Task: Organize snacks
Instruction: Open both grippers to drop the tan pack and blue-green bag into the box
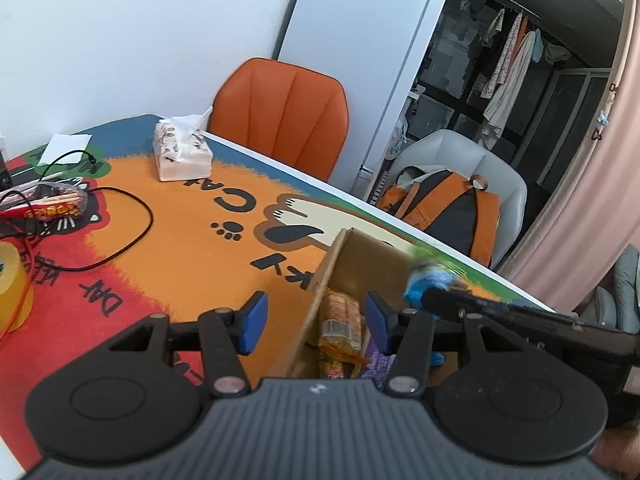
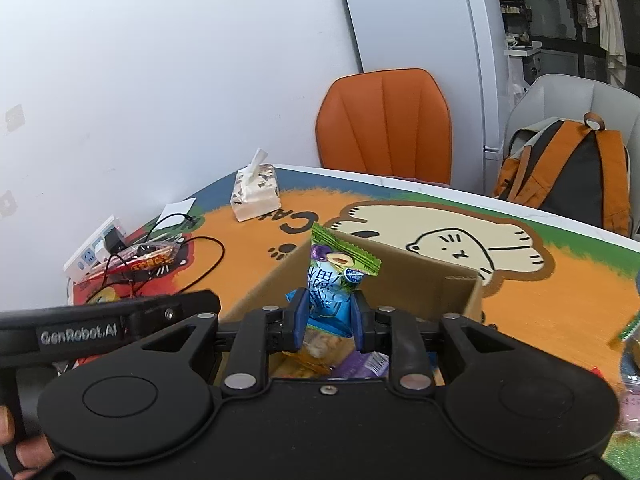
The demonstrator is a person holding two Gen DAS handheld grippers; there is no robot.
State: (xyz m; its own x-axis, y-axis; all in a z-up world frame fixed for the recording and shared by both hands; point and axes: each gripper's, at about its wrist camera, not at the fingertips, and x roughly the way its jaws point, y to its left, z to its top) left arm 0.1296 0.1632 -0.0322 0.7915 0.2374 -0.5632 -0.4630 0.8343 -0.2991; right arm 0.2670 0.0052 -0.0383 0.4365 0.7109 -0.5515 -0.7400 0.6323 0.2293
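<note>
A brown cardboard box (image 2: 404, 280) stands open on the cartoon-cat table mat. My right gripper (image 2: 329, 320) hangs over it, shut on a green and blue snack packet (image 2: 336, 272) that stands upright between the pads. Below it in the box lie a yellow-orange snack pack (image 1: 340, 320) and a purple packet (image 2: 364, 364). My left gripper (image 1: 316, 322) is open, and the box's left wall (image 1: 320, 296) rises between its blue pads without touching them. In the left wrist view the held packet (image 1: 430, 278) shows blurred at the right, on the tip of the right gripper.
A tissue pack (image 1: 182, 152), a black cable (image 1: 132, 220), a red snack in clear wrap (image 1: 52, 204) and a yellow tape roll (image 1: 12, 280) lie to the left. A power strip (image 2: 96, 248) sits by the wall. Beyond the table edge are an orange chair (image 2: 384, 124) and a backpack (image 2: 572, 172).
</note>
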